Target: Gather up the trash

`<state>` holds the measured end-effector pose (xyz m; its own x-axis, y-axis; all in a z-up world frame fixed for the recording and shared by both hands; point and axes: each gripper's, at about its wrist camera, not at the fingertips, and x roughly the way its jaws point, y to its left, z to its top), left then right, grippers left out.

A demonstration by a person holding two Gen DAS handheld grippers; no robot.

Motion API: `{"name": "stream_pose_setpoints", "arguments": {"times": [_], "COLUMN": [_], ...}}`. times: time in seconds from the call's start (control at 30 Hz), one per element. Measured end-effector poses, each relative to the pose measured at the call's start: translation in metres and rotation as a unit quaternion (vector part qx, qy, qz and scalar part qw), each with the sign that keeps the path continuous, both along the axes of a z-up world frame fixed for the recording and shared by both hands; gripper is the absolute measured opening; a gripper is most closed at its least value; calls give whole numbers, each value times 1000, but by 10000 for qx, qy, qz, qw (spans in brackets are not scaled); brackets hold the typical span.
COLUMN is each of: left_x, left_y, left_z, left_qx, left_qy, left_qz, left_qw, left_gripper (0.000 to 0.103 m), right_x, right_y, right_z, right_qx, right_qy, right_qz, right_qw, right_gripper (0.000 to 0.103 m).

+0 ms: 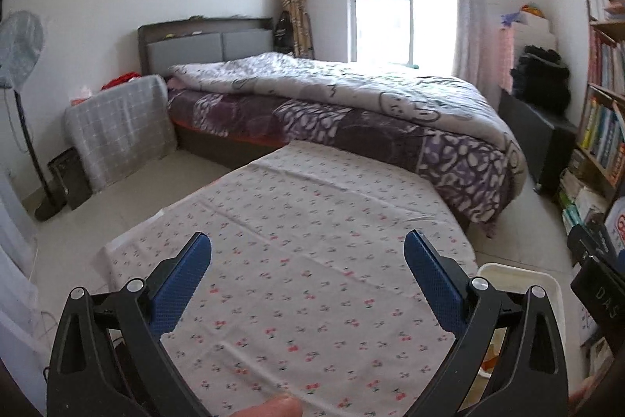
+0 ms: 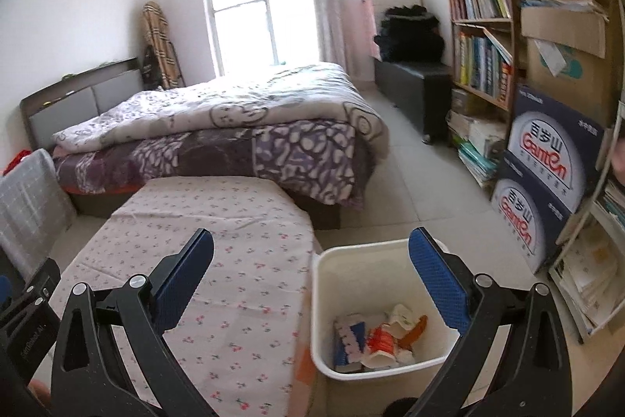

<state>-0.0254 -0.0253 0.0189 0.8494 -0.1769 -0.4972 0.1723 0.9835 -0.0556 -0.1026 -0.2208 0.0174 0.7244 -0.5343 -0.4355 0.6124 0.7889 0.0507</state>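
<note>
The left tool [image 1: 306, 272] stands wide and empty over the cherry-print bench [image 1: 297, 260], the right tool [image 2: 312, 272] wide too, and the trash [image 2: 375, 339] lies in the white bin [image 2: 324, 299], which a careless swing could tip.

We read "Ganten" in red letters on two dark blue cartons [image 2: 547, 159], stacked one on the other against the bookshelf [image 2: 480, 26] in the right wrist view, each print set under three Chinese characters (too small for us to make out). On the other gripper's black body [image 1: 597, 296], at the right edge of the left wrist view, we read "DAS". The book spines and the wrappers in the white bin [image 2: 324, 299] stay illegible to us.
</note>
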Motion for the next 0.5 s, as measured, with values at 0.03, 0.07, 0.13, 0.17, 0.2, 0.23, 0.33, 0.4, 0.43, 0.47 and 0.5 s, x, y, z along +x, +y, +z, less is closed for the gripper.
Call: {"name": "stream_pose_setpoints", "arguments": {"times": [0.03,0.07,0.13,0.17,0.2,0.23,0.33,0.4,0.43,0.47,0.5], "left_x": [1,2,5,8,10,12,16,18,18,18,18], "left_y": [5,9,15,20,22,26,34,38,38,39,39], "left_z": [-1,-2,-5,-7,-8,-9,-11,-12,-12,-11,-12], "left_qx": [-3,9,39,52,55,54,45,38,39,47,52], "left_qy": [30,50,78,105,132,160,218,234,234,233,231], "left_qz": [47,74,156,207,235,261,340,379,387,397,406], "left_qw": [10000,10000,9998,9997,9996,9995,9992,9990,9990,9989,9989], "left_gripper": [96,96,96,96,96,96,96,96,96,96,96], "right_x": [2,5,10,13,14,17,22,24,25,26,26], "right_y": [4,9,14,18,21,25,34,40,43,47,49], "right_z": [0,0,-2,-3,-4,-5,-7,-8,-8,-8,-8], "right_qx": [-32,-64,-92,-98,-100,-100,-127,-181,-229,-280,-323], "right_qy": [-15,-20,-9,8,16,31,51,55,55,48,40], "right_qz": [37,74,148,195,222,276,405,483,518,549,580], "right_qw": [10000,10000,9998,9998,9997,9996,9991,9987,9984,9981,9978], "right_gripper": [96,96,96,96,96,96,96,96,96,96,96]}}
